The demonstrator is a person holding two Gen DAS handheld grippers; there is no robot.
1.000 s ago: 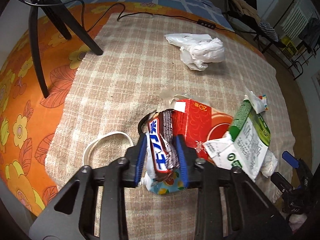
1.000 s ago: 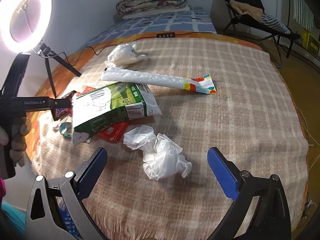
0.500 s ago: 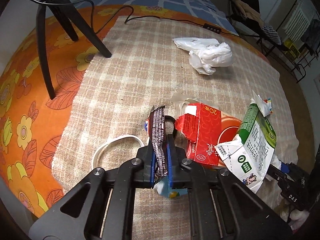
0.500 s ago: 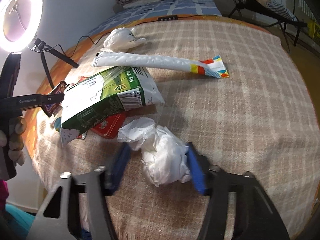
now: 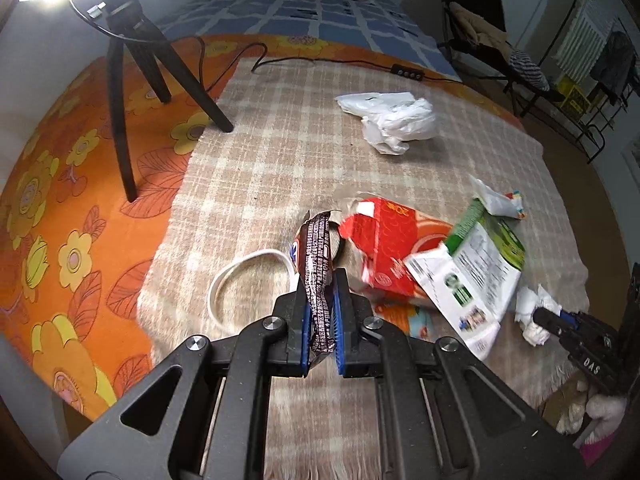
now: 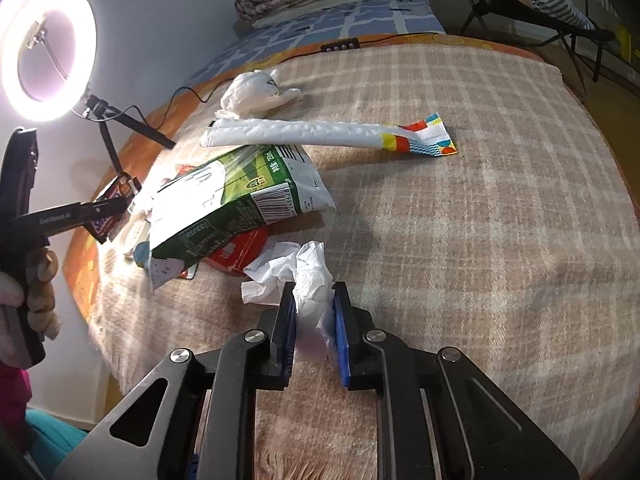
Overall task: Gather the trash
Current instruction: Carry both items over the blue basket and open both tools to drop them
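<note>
Tongs both clamped: left tongs point(image 5: 321, 312) on brown crinkled snack wrapper point(image 5: 318, 264), right tongs point(image 6: 315, 312) on crumpled white tissue point(image 6: 308, 276). Best lifted straight up, clear of green-and-white carton point(image 6: 236, 204).

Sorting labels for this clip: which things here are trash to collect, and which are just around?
Trash: brown candy wrapper, crumpled white tissue, green-and-white carton, red box, white plastic bag.
Around: black tripod, ring light, plaid blanket.
</note>
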